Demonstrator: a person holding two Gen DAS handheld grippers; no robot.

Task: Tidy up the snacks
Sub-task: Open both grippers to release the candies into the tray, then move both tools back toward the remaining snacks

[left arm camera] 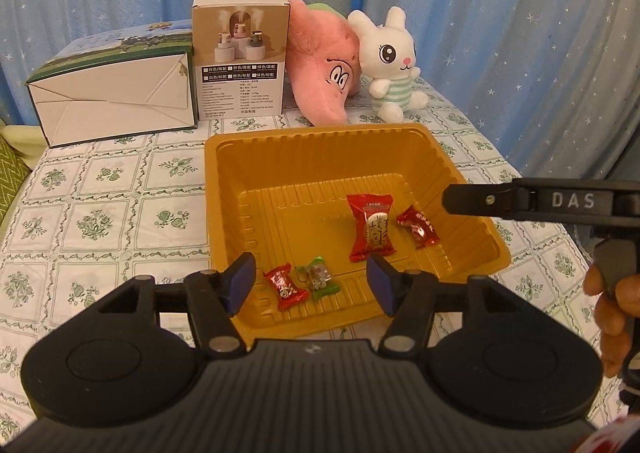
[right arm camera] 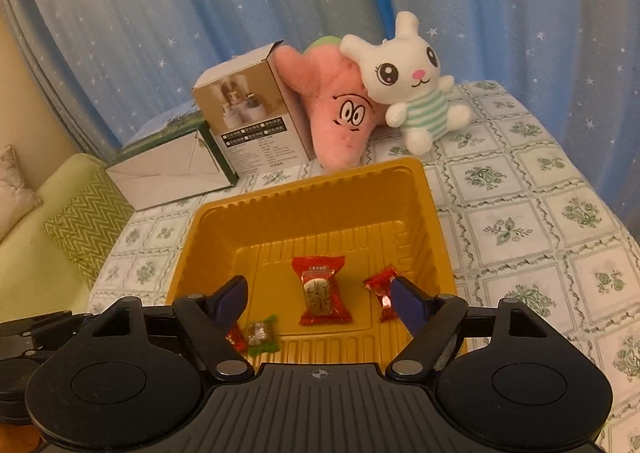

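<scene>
Lying lengthwise, large red snack (right arm camera: 322,291) points toward tray (right arm camera: 304,189) back wall.

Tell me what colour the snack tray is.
Golden yellow tray, clearest in the left wrist view.

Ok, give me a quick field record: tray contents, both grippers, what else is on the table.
tray: gold plastic tray on the tablecloth
in tray: big red packet, red foil candy, small red candy, green candy
left gripper: open, holding nothing, over the tray's near edge
right gripper: open, holding nothing, over the tray
behind tray: two boxes, pink plush, white bunny plush
</scene>
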